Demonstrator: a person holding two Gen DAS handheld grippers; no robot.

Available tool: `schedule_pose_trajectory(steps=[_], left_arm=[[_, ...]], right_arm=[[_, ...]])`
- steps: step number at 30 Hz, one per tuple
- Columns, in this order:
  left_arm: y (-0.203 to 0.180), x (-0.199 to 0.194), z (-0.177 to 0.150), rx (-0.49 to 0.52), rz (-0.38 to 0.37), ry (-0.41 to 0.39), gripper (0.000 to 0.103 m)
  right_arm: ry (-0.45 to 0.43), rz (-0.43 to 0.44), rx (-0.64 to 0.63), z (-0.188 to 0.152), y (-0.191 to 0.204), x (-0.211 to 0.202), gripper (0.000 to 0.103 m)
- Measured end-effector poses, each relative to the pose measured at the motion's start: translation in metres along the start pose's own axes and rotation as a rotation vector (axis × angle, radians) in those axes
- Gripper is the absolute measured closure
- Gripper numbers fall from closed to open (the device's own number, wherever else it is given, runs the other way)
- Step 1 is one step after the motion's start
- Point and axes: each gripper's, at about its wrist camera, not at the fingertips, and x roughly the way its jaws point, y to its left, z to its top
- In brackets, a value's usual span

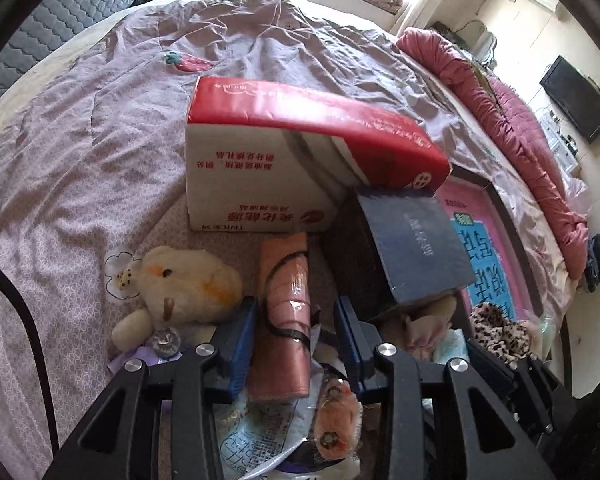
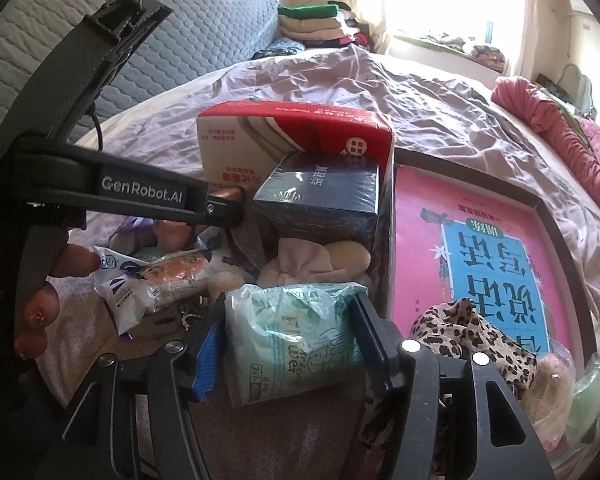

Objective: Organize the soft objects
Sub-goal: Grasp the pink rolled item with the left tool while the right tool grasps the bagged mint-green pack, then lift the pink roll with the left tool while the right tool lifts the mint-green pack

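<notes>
- Left wrist view: left gripper has its fingers straddling a pink roll on the bed, not clearly pinching; a plush lies at 10 o'clock.
- Right wrist view: right gripper has its fingers clamped on a tissue pack; a box stands at 12 o'clock.

Left gripper: black, blue-padded jaws either side of a pink glossy rolled bag.
Left of it: cream plush toy on lilac bedsheet.
Beyond: red-and-white cardboard box, dark blue box.
</notes>
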Motion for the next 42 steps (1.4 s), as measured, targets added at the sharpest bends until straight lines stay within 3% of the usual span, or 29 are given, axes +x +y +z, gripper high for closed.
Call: schedule_pose_trajectory(steps=[5,7,10,14,23,32,42], left_arm=[[-0.009,0.008,-0.004,0.054,0.049,0.041,0.066],[-0.008,0.011,-0.006,0.051,0.038,0.054,0.078],[-0.004,0.013,-0.006,0.038,0.012,0.058,0.082],[-0.005,0.008,-0.007,0.056,-0.001,0.032,0.086],[-0.003,-0.007,-0.005,0.037,-0.032,-0.016,0.087],[-0.008,-0.045,-0.002,0.029,-0.088,-0.124,0.087],[-0.002,-0.032,-0.007,0.007,-0.103,-0.083,0.087]], right_arm=[[0.011,0.009,0.041,0.005,-0.005,0.004,0.038],[0.012,0.012,0.054,0.008,-0.007,0.006,0.039],[0.009,0.003,0.056,0.007,-0.01,0.004,0.05],[-0.007,0.048,0.122,0.005,-0.023,-0.002,0.057],[-0.043,0.063,0.149,0.004,-0.028,-0.023,0.063],[-0.114,0.069,0.147,0.012,-0.026,-0.045,0.064],[-0.094,0.072,0.135,0.012,-0.019,-0.04,0.064]])
